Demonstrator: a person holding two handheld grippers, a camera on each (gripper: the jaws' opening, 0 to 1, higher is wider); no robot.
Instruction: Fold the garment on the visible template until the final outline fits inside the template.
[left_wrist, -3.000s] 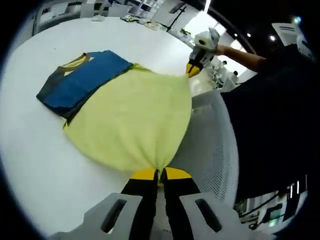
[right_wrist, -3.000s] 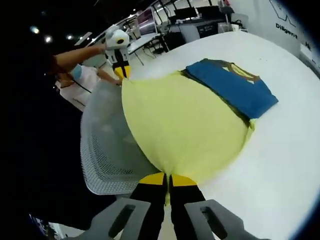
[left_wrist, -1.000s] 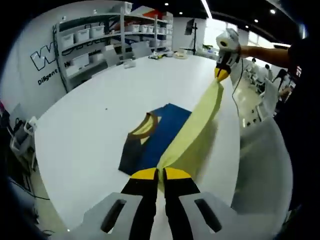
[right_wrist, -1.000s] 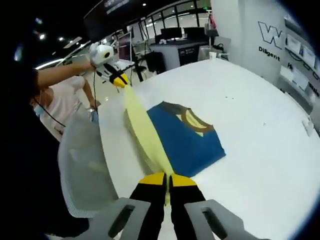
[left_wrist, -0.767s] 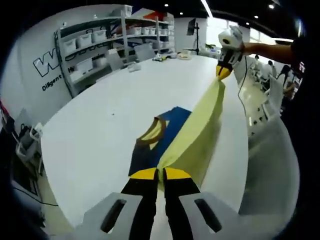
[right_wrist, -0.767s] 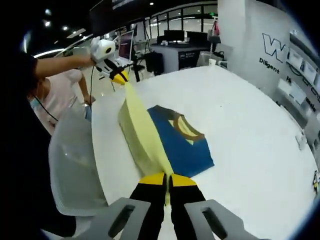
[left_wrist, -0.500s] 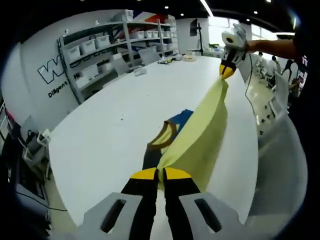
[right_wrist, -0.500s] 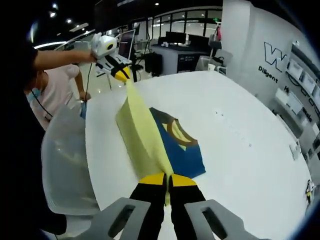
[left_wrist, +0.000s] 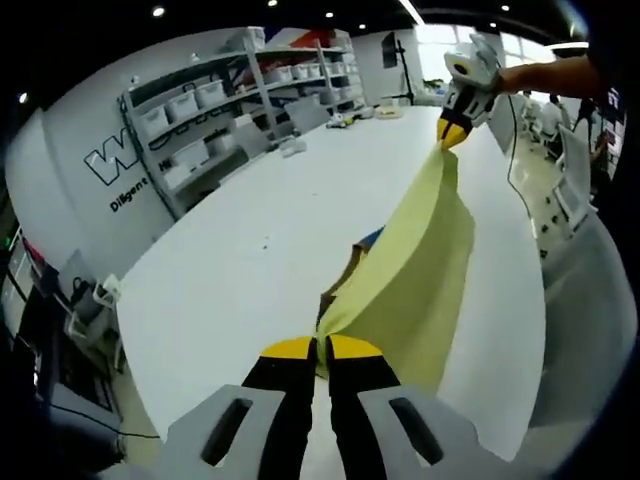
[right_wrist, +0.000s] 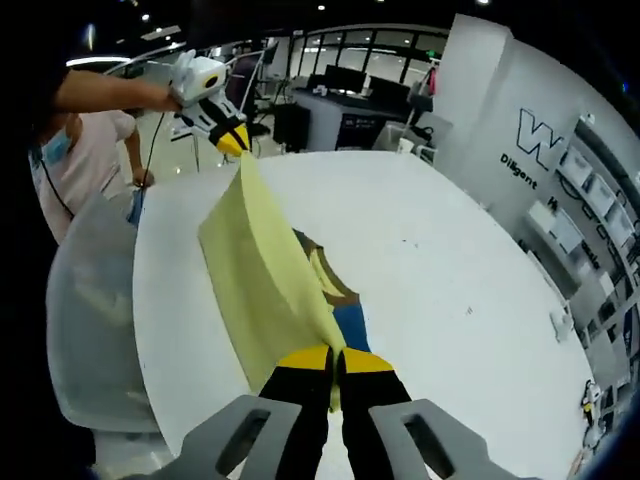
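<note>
- The table (left_wrist: 230, 240) is white and round; over the last 3 s both views have swung up, so shelves and wall lettering now show beyond it.
- The garment (left_wrist: 415, 280) has a yellow lower half hanging in the air between the 2 grippers, lifted higher than 1 s ago. It now hides most of the blue half (right_wrist: 348, 322), which lies on the table under it.
- In my judgement, this is the hem being carried over the blue half for the next fold, not yet laid down.
- I cannot make out a template.
- The left gripper (left_wrist: 317, 352) is clenched on 1 yellow corner.
- The right gripper (right_wrist: 335, 362) is clenched on the other corner.
</note>
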